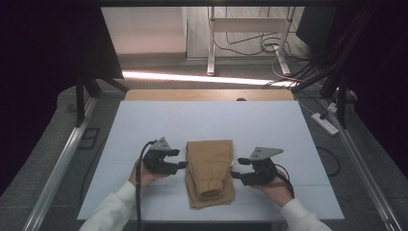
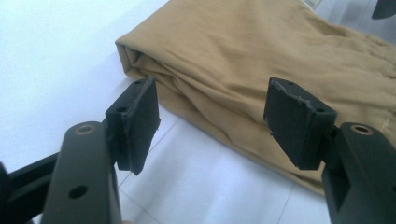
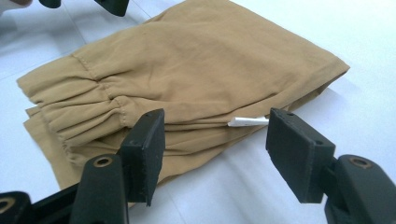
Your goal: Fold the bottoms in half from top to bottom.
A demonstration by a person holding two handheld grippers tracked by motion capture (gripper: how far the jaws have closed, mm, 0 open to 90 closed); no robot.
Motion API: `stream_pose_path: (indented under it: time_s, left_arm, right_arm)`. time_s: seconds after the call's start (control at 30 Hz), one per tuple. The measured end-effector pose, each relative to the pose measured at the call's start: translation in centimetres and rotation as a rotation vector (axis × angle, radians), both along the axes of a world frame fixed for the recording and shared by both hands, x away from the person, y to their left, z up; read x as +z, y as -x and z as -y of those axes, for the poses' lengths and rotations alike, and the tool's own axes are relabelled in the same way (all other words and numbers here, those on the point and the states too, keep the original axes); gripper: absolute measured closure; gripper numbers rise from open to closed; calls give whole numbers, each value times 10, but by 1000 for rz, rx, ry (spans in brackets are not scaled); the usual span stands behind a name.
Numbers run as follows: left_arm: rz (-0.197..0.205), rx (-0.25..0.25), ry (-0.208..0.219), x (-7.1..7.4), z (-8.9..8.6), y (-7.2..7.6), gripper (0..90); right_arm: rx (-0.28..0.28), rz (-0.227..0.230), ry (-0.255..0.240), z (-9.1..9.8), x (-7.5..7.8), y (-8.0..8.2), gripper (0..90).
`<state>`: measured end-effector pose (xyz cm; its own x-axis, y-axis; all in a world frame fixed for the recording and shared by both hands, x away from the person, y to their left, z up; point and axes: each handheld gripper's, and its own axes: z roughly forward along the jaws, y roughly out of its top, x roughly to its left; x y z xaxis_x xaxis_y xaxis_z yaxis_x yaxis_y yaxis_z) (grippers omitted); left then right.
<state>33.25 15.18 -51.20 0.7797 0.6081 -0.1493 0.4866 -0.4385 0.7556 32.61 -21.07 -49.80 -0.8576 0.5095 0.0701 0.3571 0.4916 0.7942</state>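
A folded tan garment [image 1: 210, 168] lies near the front middle of the white table [image 1: 216, 120], its gathered elastic end toward the person. My left gripper [image 1: 181, 159] rests just left of it, jaws open and empty. In the left gripper view the garment's folded edge [image 2: 261, 60] lies just beyond the left gripper [image 2: 215, 116], untouched by the pads. My right gripper [image 1: 236, 168] sits just right of the garment, also open. In the right gripper view the tan garment [image 3: 201, 70] and a small white tag [image 3: 247, 122] lie ahead of the right gripper [image 3: 219, 144].
A wooden strip [image 1: 207, 95] borders the table's far edge. Metal frame rails [image 1: 62, 159] run along both sides. A power strip [image 1: 326, 122] and cables lie on the floor at the right. White surface stretches behind the garment.
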Motion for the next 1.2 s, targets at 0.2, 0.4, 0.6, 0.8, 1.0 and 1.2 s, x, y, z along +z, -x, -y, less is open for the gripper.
stream_pose_path:
  time_s: [0.2, 0.4, 0.6, 0.8, 1.0, 1.2]
  left_arm:
    - [-16, 7, 13, 0, 0, -1, 347]
    - [-19, 24, 20, 2, -2, -3, 344]
    - [-27, 51, 34, 4, -2, -8, 338]
    - [-31, 70, 21, 5, 2, -13, 333]
    - [-29, 91, 27, 7, 4, -21, 329]
    - [-54, 116, 19, 4, 8, -34, 321]
  right_arm:
    - [2, -2, 12, -1, -1, -1, 375]
    - [-6, -1, 2, -1, 0, -3, 372]
    - [-13, 4, -7, -7, 1, -9, 367]
    - [-29, -10, -25, -8, 1, -17, 362]
    - [-51, -7, -42, -9, 5, -26, 362]
    - [-73, -21, -33, -18, 1, -42, 357]
